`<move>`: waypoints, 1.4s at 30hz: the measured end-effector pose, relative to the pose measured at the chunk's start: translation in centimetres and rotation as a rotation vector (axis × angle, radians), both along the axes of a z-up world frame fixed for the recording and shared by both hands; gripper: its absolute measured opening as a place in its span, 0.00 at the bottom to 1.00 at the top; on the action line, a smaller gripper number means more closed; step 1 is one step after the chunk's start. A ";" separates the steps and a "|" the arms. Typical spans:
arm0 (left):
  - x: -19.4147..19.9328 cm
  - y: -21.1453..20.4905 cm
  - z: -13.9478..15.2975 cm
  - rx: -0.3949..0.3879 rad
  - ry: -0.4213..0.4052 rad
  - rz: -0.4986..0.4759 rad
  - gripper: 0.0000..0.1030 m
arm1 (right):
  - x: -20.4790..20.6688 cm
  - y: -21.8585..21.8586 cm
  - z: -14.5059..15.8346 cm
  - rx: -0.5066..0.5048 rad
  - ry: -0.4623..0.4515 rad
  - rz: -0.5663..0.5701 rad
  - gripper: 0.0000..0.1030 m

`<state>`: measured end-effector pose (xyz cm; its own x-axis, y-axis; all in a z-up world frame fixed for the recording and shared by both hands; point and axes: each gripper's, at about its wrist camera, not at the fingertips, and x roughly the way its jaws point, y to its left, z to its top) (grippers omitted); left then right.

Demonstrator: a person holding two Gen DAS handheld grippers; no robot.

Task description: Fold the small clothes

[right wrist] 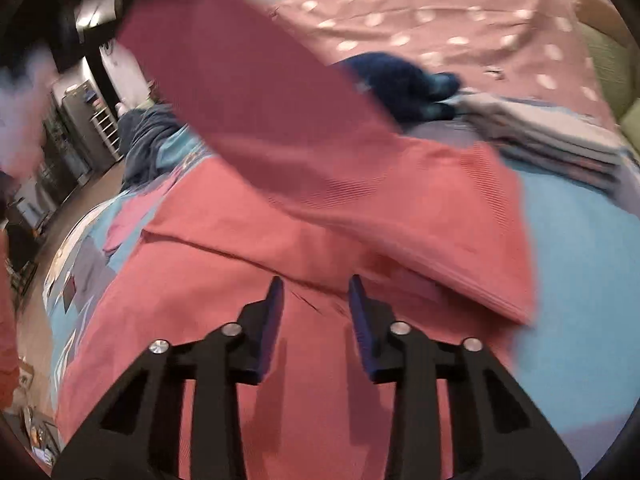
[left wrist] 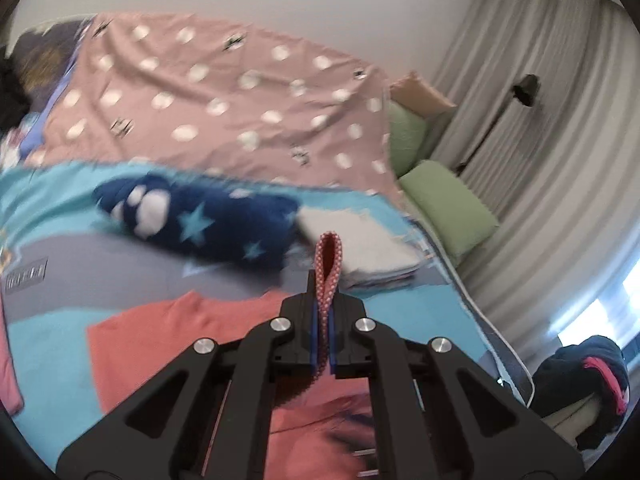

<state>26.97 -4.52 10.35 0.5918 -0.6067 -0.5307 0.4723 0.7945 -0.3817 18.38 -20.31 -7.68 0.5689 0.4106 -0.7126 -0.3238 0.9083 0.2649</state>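
Between the closed fingers of the left gripper (left wrist: pixel 325 308) a red, white-dotted fabric trim (left wrist: pixel 329 258) is pinched, its loop sticking up past the fingertips; it appears to be an edge of the coral-red ribbed cotton garment (right wrist: pixel 280 240) that spreads below and ahead of both tools, though I cannot see where the two join. The right gripper (right wrist: pixel 316 300) stands narrowly parted just above that garment, nothing between its blue pads (right wrist: pixel 276 312); whether the tips touch the cloth I cannot tell. One darker red panel of the garment (right wrist: pixel 224 80) rises from beyond the right fingers toward the upper left, lifted clear of the rest and blurred; the remainder lies flat with a soft crease across it on the turquoise and grey patchwork bedspread (right wrist: pixel 580 260). Beyond the left fingertips sits a stack of folded pale garments (left wrist: pixel 360 240), so part of the job looks done; beside it lies an unfolded navy fleece piece with stars and white paws (left wrist: pixel 192 216). By my judgement the red piece is mid-fold, the raised panel not yet laid over, and the navy one is left.
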 end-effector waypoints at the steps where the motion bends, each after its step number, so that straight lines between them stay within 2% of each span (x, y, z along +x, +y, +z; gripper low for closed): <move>1: -0.3 -0.9 0.9 0.007 -0.021 -0.011 0.03 | 0.9 0.1 -0.4 -0.025 0.005 -0.040 0.32; 2: -0.7 -1.7 1.6 0.024 -0.045 -0.010 0.03 | 1.7 0.0 -0.7 -0.082 0.008 -0.110 0.31; 3: -1.0 -2.1 2.0 0.049 -0.067 0.002 0.03 | 2.2 -1.3 -1.2 -0.153 0.025 -0.230 0.31; 6: -1.3 -1.8 2.3 0.090 -0.103 0.032 0.03 | 1.6 -6.0 -1.2 -0.026 0.078 -0.364 0.26; 10: -0.3 0.1 0.7 0.077 -0.055 0.065 0.03 | -0.5 -9.4 -0.6 -0.017 0.065 -0.459 0.28; 12: 0.2 1.3 -0.9 0.079 -0.018 0.088 0.03 | -1.2 -10.3 -1.0 0.021 0.083 -0.451 0.29; 16: 1.1 3.9 -3.8 0.092 0.043 0.139 0.03 | -2.2 -11.0 -1.1 0.056 0.064 -0.442 0.29; 21: 1.3 8.3 -6.8 0.083 0.111 0.206 0.03 | -2.4 -10.3 -0.9 0.041 0.048 -0.444 0.30; 23: 1.3 9.5 -8.3 0.135 0.113 0.241 0.03 | -2.5 -9.8 -0.8 0.043 0.051 -0.426 0.38; 24: 1.3 9.8 -8.9 0.160 0.114 0.254 0.03 | -2.8 -9.7 -0.7 0.058 0.053 -0.405 0.38; 26: 1.7 10.8 -11.5 0.231 0.134 0.281 0.04 | -3.6 -9.3 -0.4 0.078 0.058 -0.375 0.49; 27: 2.1 11.1 -13.0 0.257 0.157 0.278 0.04 | -4.1 -8.9 -0.2 0.080 0.051 -0.353 0.51; 30: 2.9 11.6 -16.9 0.308 0.239 0.273 0.04 | -4.9 -8.7 0.4 0.047 0.042 -0.329 0.52; 32: 3.0 12.1 -18.8 0.320 0.263 0.283 0.09 | -5.1 -9.1 0.8 0.061 0.044 -0.331 0.52; 35: 2.6 12.5 -19.1 0.306 0.236 0.283 0.11 | -4.9 -10.4 1.4 0.064 0.037 -0.361 0.52; 37: 2.4 12.5 -18.9 0.321 0.231 0.289 0.18 | -4.5 -11.0 1.9 0.065 0.027 -0.382 0.52; 39: 1.9 12.5 -18.2 0.328 0.206 0.301 0.30 | -4.1 -11.0 2.4 0.085 0.025 -0.368 0.52; 40: 1.7 12.3 -17.6 0.328 0.188 0.305 0.32 | -3.8 -10.7 2.4 0.085 0.032 -0.342 0.53; 42: 1.2 11.8 -16.4 0.326 0.150 0.299 0.44 | -3.0 -9.6 2.2 0.077 0.027 -0.274 0.54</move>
